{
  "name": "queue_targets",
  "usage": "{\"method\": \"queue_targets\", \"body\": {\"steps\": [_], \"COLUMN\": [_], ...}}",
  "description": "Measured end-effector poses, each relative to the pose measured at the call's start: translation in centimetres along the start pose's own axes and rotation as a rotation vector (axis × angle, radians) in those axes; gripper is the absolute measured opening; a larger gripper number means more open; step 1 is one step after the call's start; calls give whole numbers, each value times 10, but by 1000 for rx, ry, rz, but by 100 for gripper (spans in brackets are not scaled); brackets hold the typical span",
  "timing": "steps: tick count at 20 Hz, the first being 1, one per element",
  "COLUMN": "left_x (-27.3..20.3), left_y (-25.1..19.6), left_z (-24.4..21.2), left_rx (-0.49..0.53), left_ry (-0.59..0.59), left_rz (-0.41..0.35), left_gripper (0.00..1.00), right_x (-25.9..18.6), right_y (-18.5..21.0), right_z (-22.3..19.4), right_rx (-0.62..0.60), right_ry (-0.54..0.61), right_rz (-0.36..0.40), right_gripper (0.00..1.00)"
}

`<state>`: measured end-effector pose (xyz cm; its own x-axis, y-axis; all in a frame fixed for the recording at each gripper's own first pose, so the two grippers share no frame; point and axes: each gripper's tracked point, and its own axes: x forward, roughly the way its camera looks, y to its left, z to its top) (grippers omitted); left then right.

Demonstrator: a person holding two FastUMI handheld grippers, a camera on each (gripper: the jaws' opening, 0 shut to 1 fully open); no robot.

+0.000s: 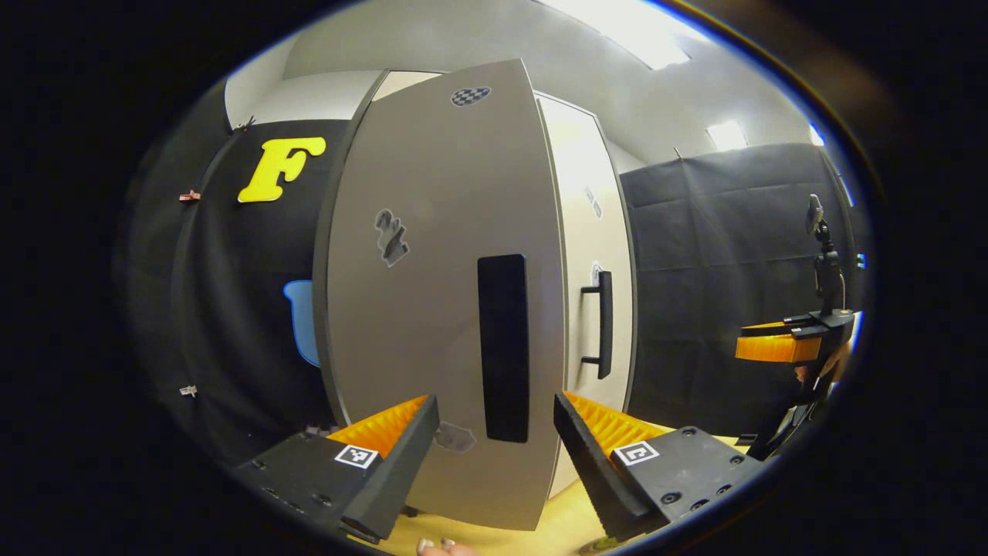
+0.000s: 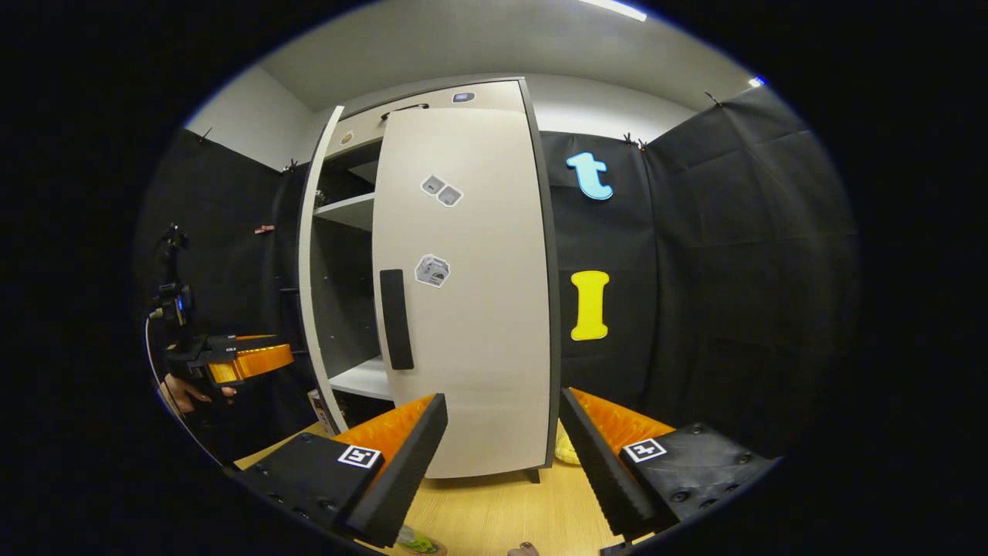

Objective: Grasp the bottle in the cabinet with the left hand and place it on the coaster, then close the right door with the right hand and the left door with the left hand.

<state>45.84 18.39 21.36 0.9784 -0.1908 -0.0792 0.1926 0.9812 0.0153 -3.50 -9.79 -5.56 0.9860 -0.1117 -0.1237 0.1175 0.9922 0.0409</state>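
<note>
In the left gripper view my left gripper [image 1: 495, 436] is open, close in front of the grey left door [image 1: 432, 293], with the door's black handle [image 1: 503, 347] between and above the fingers. The door stands partly open. Behind it the white right door [image 1: 590, 232] looks shut, its bar handle [image 1: 604, 324] showing. In the right gripper view my right gripper [image 2: 502, 440] is open, facing the right door [image 2: 471, 309] from a short way off. The left door [image 2: 312, 262] shows edge-on, with the left gripper [image 2: 247, 361] beside it. A greenish thing [image 2: 417, 543] at the bottom edge may be the bottle; I cannot tell.
The cabinet's shelves [image 2: 351, 208] show bare through the gap. The cabinet stands on a light wooden table [image 2: 494, 510]. The right gripper [image 1: 776, 346] and a hand show at the right of the left gripper view, beside a small camera stand [image 1: 824, 262].
</note>
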Motion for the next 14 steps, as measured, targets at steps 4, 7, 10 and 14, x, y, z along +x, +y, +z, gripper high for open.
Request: {"method": "queue_targets", "body": {"steps": [4,7,10,14], "left_x": [-2,-10,-18,-23], "left_y": [-2,2,-6,-16], "left_z": [-2,0,5,7], "left_rx": [-27,-32,-47,-43], "left_ry": [1,-3,-18,-24], "left_rz": [2,30,42,62], "left_gripper": [95,95,96,97], "right_x": [0,5,9,14], "right_y": [1,6,13,21], "right_z": [-1,0,0,0], "right_rx": [5,6,12,24], "right_ry": [5,4,6,11], "right_rz": [1,11,20,29], "right_gripper": [98,98,98,98]}}
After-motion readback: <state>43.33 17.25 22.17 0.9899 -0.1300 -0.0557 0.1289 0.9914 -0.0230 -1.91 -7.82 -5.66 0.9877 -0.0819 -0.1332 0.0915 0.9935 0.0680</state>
